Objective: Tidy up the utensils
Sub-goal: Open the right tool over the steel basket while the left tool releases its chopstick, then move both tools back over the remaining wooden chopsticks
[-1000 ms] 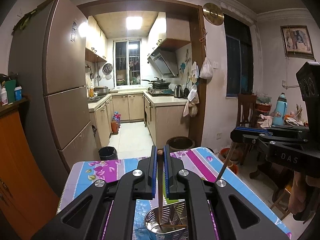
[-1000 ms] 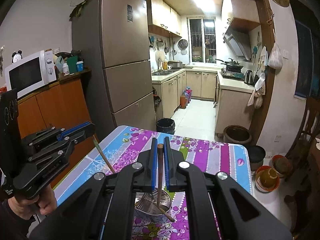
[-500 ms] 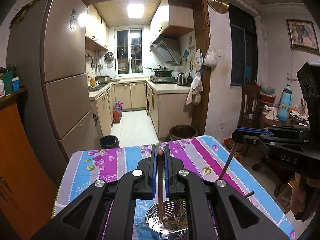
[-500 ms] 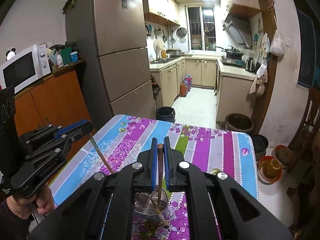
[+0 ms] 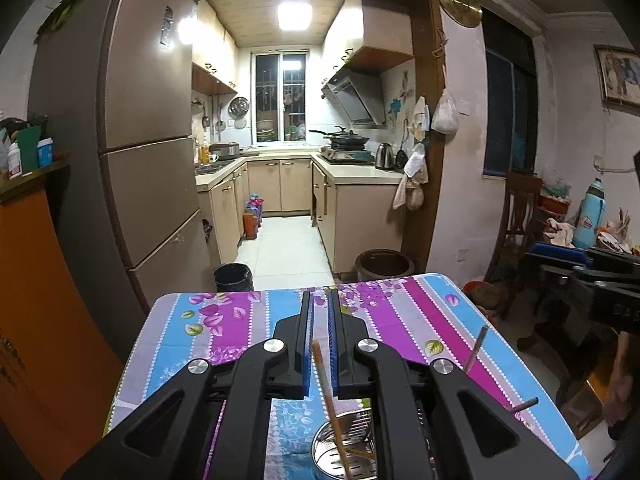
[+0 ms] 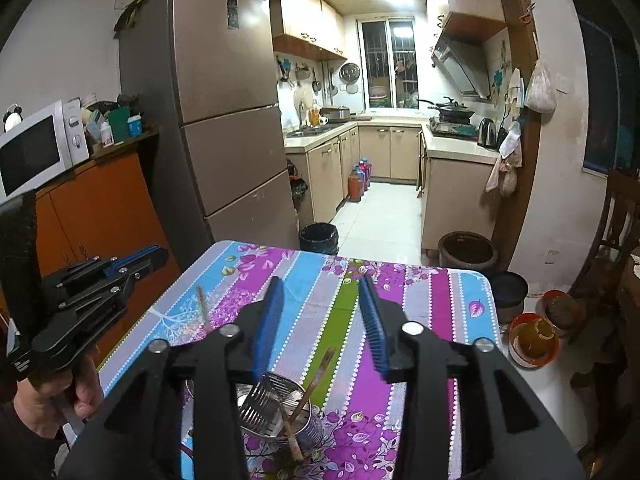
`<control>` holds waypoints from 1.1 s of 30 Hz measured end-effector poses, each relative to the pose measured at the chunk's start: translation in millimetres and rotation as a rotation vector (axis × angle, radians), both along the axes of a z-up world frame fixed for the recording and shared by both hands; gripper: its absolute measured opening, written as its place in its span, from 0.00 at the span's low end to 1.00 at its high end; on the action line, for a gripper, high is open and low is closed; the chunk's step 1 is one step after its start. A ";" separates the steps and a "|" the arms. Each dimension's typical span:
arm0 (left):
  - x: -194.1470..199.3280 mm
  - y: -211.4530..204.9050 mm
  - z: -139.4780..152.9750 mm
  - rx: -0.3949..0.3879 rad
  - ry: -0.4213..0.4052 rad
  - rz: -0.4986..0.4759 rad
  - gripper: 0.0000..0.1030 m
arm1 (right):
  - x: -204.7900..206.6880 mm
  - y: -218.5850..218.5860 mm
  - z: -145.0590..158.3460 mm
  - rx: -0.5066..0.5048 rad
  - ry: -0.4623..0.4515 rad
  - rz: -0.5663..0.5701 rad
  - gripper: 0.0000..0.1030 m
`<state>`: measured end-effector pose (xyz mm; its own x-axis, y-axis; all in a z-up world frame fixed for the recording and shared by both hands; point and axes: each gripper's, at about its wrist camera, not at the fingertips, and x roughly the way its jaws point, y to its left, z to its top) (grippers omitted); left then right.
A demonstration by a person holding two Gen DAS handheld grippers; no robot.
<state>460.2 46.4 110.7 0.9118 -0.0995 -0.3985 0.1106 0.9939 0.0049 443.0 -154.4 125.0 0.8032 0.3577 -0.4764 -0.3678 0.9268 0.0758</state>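
Hold the left fingers [image 5: 306,336] nearly shut, gripping nothing, above the chopstick [image 5: 326,384] leaning loose in the holder [image 6: 276,404] on the surface [image 6: 440,300]. Let the right fingers [image 6: 370,320], nothing between them, finish opening. Then lift both straight up, clear of the chopstick tops, without tipping the holder.

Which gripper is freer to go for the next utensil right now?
Right. The right gripper is opening with nothing between its jaws; a chopstick leans in the metal holder. The left gripper is shut with another chopstick between its fingers.
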 end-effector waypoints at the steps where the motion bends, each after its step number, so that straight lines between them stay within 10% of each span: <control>1: -0.1 0.8 0.6 -0.001 0.001 0.006 0.08 | -0.7 -1.9 0.6 0.003 -0.004 -0.001 0.39; 12: -24.8 20.7 7.9 -0.021 -0.032 0.033 0.32 | -25.7 -27.7 8.4 0.026 -0.048 -0.017 0.52; 23: -129.1 41.7 21.4 0.001 -0.187 0.073 0.66 | -110.3 -47.9 21.8 0.060 -0.186 -0.031 0.85; 33: -232.3 34.2 19.9 0.009 -0.325 0.061 0.82 | -202.1 -31.6 9.1 0.041 -0.326 0.008 0.94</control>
